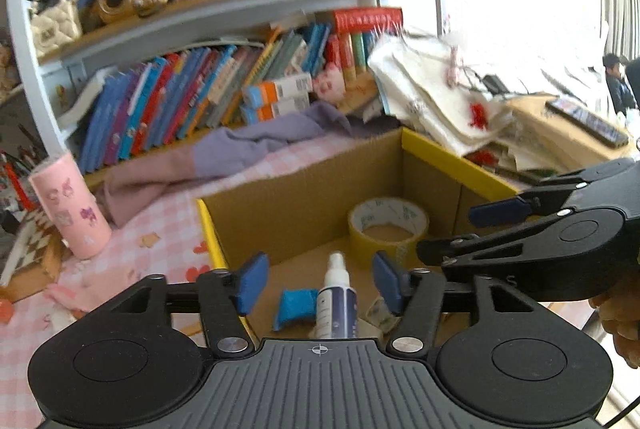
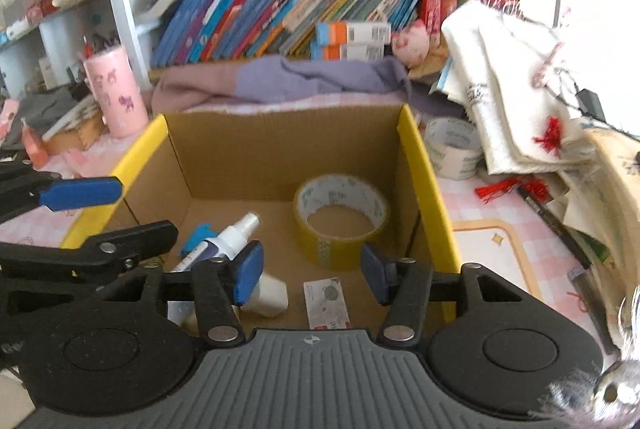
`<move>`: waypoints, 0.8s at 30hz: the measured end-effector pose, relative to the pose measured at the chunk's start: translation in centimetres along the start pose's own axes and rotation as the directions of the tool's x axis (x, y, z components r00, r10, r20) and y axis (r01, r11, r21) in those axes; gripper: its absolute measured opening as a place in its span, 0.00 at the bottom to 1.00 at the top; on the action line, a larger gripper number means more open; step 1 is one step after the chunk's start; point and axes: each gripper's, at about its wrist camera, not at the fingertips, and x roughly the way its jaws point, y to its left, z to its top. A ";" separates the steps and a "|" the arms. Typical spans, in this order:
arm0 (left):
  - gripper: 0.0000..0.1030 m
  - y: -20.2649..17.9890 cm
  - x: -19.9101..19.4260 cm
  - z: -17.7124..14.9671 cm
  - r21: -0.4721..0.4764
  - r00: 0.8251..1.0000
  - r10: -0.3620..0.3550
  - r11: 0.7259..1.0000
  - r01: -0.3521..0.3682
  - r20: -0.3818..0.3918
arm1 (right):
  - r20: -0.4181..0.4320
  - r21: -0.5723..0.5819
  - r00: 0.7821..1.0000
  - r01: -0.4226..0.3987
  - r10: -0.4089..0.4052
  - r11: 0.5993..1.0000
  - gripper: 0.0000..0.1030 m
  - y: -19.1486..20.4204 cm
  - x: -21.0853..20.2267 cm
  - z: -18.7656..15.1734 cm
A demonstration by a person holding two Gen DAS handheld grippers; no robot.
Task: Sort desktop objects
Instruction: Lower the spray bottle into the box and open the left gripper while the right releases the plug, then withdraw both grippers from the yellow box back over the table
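Sorting is partly done: the cardboard box [image 2: 280, 165] already holds a yellow tape roll [image 2: 340, 219] at its far right, a white spray bottle [image 2: 230, 239] lying at near left, a blue item [image 2: 198, 235] touching the bottle's left side, a white object [image 2: 272, 295] and a small card [image 2: 326, 303] near the front wall. Your left tongs [image 1: 318, 281] stand part-way open above the bottle with nothing between the pads. Your right tongs [image 2: 312, 271] also stand part-way open and empty, above the card.

Still to sort, as a judgement: a second, white tape roll [image 2: 454, 147] on the tabletop [image 2: 500, 241] just right of the box, visible only in the right wrist view. The pink cup [image 1: 70, 207] stands left of the box. Only the left wrist view shows a phone [image 1: 586, 121] on the far-right pile.
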 end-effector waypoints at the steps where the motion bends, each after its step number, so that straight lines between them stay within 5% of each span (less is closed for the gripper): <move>1: 0.63 0.0 -0.5 -0.1 -0.003 1.000 0.002 1.000 -0.002 0.012 | 0.010 0.002 1.000 0.002 -0.002 1.000 0.50 0.1 -0.4 0.0; 9: 0.77 -0.2 -3.1 -1.7 0.015 0.998 0.031 0.999 -0.032 0.056 | 0.084 0.035 0.995 0.044 -0.047 0.998 0.58 0.7 -3.9 -1.4; 24: 0.78 1.0 -5.9 -4.7 -0.040 0.999 0.016 0.999 -0.015 0.042 | 0.110 0.056 0.986 0.117 -0.123 0.991 0.63 2.2 -7.4 -5.0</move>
